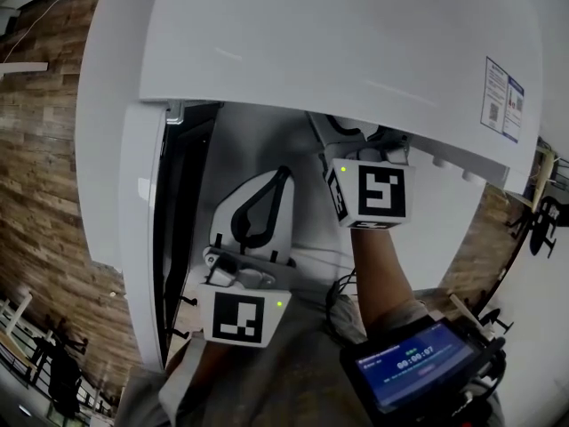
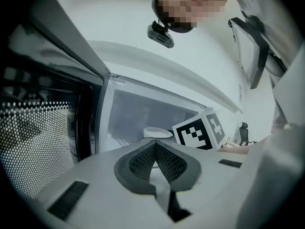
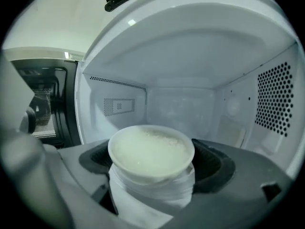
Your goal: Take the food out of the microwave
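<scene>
A white bowl (image 3: 151,174) filled nearly to the brim with pale, soft food (image 3: 150,149) sits inside the white microwave (image 1: 338,52). It is pinched between the jaws of the right hand-held gripper (image 3: 155,163), whose dark pads press on either side of it. Beyond that hand-held gripper are the back wall of the oven chamber and a vented side wall to its right. The open door (image 2: 43,142), with its dotted mesh window, stands off to its left. The person's right forearm (image 1: 378,265) reaches forward, so the jaws are under the microwave's top and the marker cube (image 1: 373,192) sits just at the opening. The left hand-held gripper (image 2: 155,149) is outside the opening, lower and to the left of the right one. Its jaws are pressed together on nothing and point toward the chamber. A small device with a lit screen (image 1: 418,363) is near the person's right side, behind the right hand-held gripper. A wooden plank wall (image 1: 40,194) shows beyond the door.
</scene>
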{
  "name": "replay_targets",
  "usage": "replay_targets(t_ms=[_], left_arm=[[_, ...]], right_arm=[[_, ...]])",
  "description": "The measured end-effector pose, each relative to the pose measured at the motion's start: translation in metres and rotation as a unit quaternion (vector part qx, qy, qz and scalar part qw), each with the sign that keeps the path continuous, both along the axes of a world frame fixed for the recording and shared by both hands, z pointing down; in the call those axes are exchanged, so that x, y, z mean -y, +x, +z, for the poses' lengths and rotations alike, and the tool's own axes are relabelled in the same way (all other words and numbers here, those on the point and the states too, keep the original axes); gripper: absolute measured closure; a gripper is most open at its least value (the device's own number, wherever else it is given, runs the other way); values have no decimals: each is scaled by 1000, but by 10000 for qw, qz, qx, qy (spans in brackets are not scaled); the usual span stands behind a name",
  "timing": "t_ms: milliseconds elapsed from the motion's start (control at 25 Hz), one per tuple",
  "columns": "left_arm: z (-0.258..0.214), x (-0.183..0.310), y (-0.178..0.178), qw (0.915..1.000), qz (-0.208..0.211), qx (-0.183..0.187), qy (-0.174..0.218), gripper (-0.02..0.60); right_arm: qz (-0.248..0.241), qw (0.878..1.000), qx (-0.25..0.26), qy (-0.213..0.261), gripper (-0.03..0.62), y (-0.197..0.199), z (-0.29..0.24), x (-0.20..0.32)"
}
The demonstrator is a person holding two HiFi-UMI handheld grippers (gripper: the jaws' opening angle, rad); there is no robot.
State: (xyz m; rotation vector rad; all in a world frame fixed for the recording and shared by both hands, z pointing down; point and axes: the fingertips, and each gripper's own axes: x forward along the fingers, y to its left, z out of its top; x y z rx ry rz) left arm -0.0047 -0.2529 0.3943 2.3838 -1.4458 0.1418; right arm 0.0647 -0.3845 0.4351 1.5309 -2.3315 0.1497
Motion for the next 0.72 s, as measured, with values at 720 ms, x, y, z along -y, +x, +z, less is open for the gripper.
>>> replay_targets(t_ms=[720], left_arm=[[-31, -113, 56, 9988, 188, 87, 450, 575]], right_arm=[[-200, 9996, 15, -196, 80, 46, -3, -151]])
